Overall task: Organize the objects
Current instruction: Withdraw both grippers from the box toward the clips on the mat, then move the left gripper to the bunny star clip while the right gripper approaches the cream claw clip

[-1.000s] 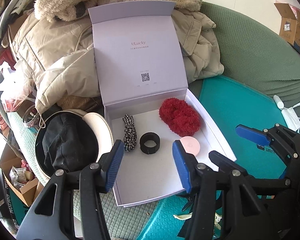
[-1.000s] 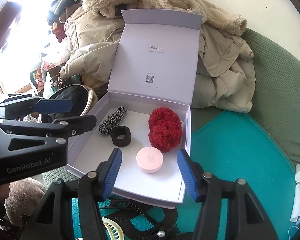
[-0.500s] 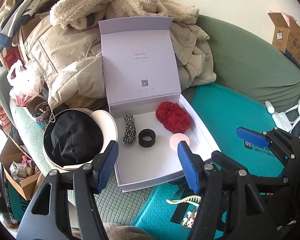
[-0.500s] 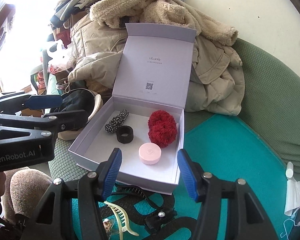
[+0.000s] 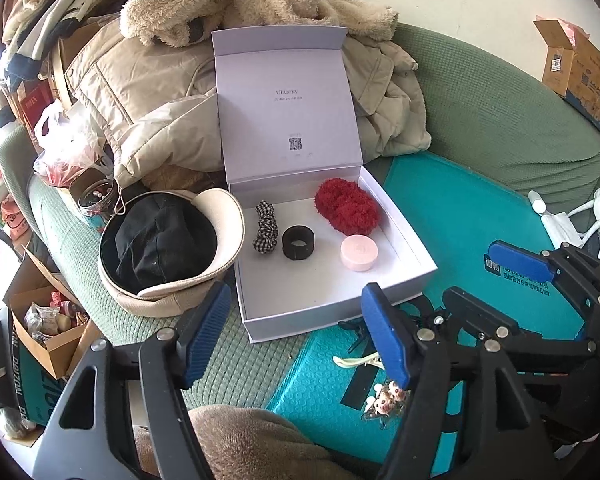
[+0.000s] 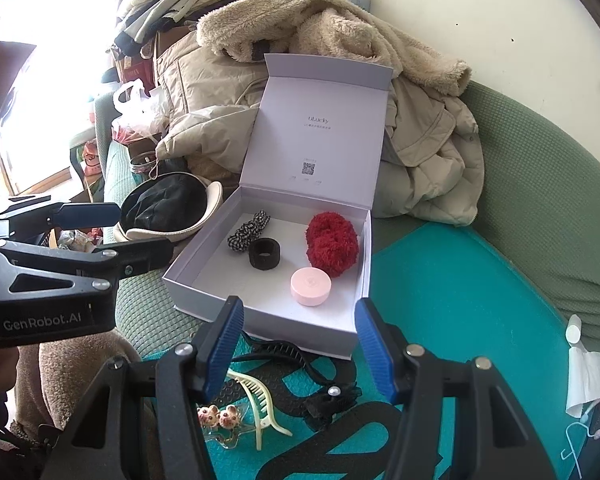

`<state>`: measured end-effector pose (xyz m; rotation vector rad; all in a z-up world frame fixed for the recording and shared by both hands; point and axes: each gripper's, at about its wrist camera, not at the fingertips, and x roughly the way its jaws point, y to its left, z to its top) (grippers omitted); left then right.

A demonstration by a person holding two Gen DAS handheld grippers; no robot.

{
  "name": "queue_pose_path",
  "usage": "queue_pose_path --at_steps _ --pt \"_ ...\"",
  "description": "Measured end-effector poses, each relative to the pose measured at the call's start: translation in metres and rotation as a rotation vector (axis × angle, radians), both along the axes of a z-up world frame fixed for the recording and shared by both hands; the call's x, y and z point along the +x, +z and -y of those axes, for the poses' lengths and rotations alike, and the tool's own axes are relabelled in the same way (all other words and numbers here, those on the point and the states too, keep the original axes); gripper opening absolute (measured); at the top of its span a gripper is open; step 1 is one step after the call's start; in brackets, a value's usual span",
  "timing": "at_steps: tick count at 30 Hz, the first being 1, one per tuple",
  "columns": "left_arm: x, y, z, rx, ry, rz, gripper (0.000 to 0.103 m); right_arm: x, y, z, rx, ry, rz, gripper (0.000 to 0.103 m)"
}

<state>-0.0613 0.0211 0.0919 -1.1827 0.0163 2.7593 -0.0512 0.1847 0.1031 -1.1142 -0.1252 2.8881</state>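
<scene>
Both my left gripper and right gripper gape half-open, empty, the left's jaws having just widened. I risk snagging the cream claw clip tangled against the black clip.

A green sofa fills the frame, with a teal mat spread over its seat at right. An open white box sits mid-frame, straddling the mat's left edge. Left of it lies a cap. Coats pile up at upper left. At the bottom, on the mat, lie hair clips and a black bow.
</scene>
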Motion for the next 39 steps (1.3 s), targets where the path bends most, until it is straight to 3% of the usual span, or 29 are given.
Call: queue_pose_path --at_steps 20,39 --pt "0.053 -0.027 -0.006 0.013 -0.034 0.060 0.067 0.044 -0.019 0.004 -0.084 -0.003 0.014 0.058" --pt "0.077 -0.071 -0.020 0.032 -0.063 0.139 0.067 0.080 -0.060 -0.004 -0.109 -0.052 0.100 0.058"
